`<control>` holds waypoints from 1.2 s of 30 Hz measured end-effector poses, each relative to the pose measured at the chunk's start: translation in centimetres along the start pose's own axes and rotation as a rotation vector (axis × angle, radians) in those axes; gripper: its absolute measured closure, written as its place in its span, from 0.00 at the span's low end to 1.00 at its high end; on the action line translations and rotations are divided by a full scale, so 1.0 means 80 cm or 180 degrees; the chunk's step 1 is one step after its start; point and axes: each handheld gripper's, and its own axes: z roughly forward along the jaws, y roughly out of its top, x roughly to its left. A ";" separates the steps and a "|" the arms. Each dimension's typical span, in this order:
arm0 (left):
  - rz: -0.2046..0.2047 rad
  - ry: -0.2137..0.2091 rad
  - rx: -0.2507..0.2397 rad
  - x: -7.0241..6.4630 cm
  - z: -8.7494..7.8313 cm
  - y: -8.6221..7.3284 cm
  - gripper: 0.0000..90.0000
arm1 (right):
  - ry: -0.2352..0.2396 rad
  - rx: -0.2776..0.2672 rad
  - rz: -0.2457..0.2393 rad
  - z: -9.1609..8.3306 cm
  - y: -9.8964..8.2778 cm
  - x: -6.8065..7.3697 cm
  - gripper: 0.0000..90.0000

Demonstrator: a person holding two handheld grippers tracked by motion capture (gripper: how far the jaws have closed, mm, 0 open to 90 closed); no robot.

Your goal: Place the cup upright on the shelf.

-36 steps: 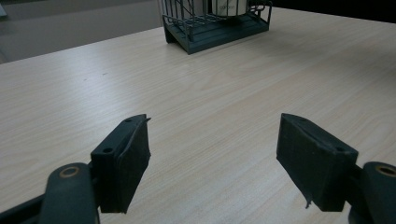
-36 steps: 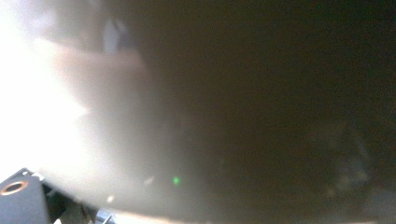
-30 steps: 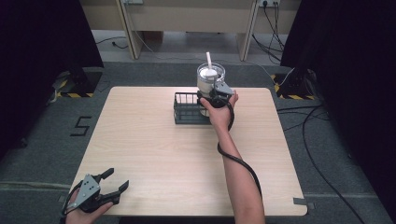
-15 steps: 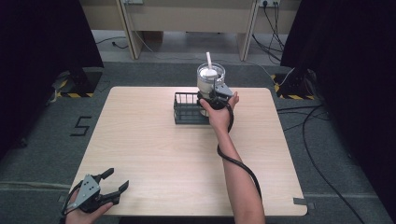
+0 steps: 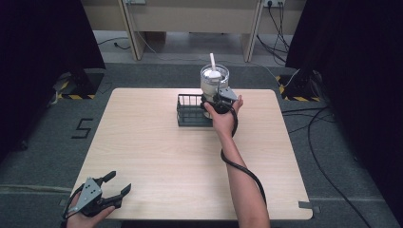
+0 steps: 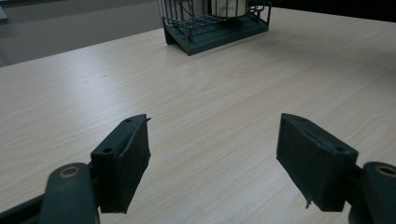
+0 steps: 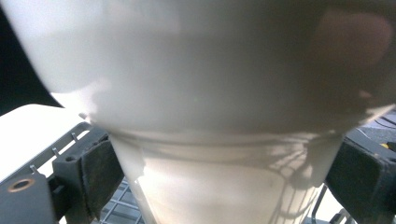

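Observation:
A clear cup (image 5: 214, 78) with white contents and a white straw stands at the right end of a dark wire rack (image 5: 190, 111) near the table's far edge. My right gripper (image 5: 216, 100) reaches it from the near side. In the right gripper view the cup (image 7: 224, 140) sits between both pads (image 7: 100, 172), which press its lower wall, so the gripper (image 7: 219, 182) is shut on it. My left gripper (image 5: 119, 183) is held at the table's near left corner, open and empty. In its own view the left gripper (image 6: 215, 123) faces the rack (image 6: 215, 30) and cup (image 6: 229, 7) far ahead.
The light wooden table (image 5: 157, 152) lies bare between the two grippers. The right gripper's black cable (image 5: 240, 168) trails along the forearm. Dark curtains and floor cables surround the table.

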 end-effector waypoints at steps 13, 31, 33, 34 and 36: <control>0.0010 -0.0003 -0.0005 -0.001 0.000 0.001 0.28 | 0.0013 -0.0012 -0.0017 -0.006 -0.002 -0.001 0.09; 0.0022 -0.0006 -0.0005 -0.002 0.000 0.001 0.28 | 0.0032 -0.0024 0.0022 -0.016 -0.012 -0.003 0.10; 0.0022 -0.0007 -0.0006 -0.002 0.000 0.001 0.28 | 0.0028 -0.0026 0.0009 -0.019 -0.013 -0.003 0.10; 0.0021 -0.0005 -0.0006 -0.001 0.000 0.001 0.28 | 0.0022 -0.0030 -0.0014 -0.020 -0.013 -0.004 0.10; 0.0021 -0.0005 -0.0005 -0.002 0.000 0.001 0.28 | 0.0027 -0.0024 -0.0013 -0.024 -0.015 -0.005 0.10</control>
